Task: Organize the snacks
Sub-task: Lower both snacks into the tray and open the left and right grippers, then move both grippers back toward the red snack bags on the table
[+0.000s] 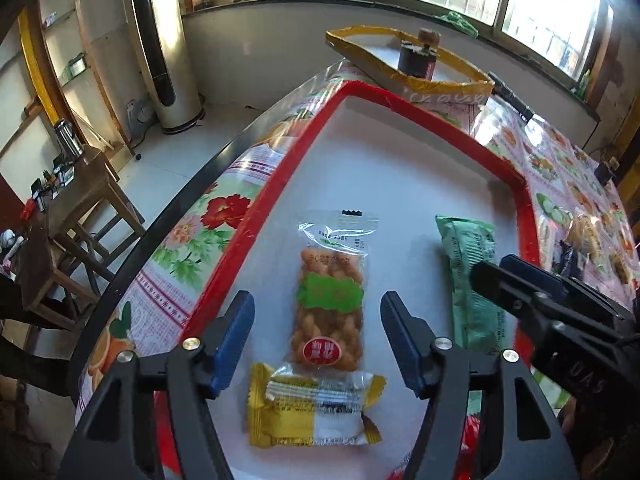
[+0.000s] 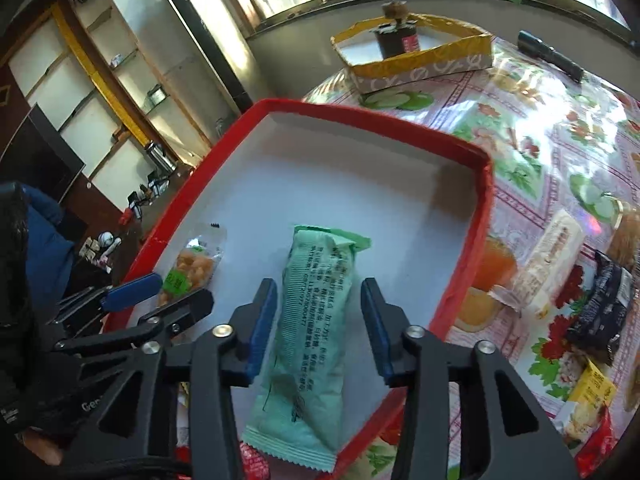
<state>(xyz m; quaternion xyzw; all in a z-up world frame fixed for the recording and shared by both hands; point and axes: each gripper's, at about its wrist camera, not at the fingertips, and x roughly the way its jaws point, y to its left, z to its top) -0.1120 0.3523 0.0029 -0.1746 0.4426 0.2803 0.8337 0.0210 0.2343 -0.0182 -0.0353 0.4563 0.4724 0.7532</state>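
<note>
A red-rimmed box (image 1: 280, 184) with a white floor sits on the table; it also shows in the right wrist view (image 2: 486, 216). Inside lie a clear pack of fried twists (image 1: 330, 308), a yellow and white snack pack (image 1: 316, 410) and a green snack bar (image 1: 472, 280). My left gripper (image 1: 318, 336) is open above the twists pack, a finger on each side. My right gripper (image 2: 318, 316) is open over the green bar (image 2: 308, 336), which lies between its fingers. The twists pack (image 2: 192, 268) shows at the left there.
On the flowered tablecloth right of the box lie a cream wafer pack (image 2: 548, 264), a black pack (image 2: 604, 308) and a yellow pack (image 2: 588, 400). A yellow-edged box (image 2: 420, 60) holding a dark jar (image 2: 398, 38) stands at the far edge, a black flashlight (image 2: 550, 56) beside it.
</note>
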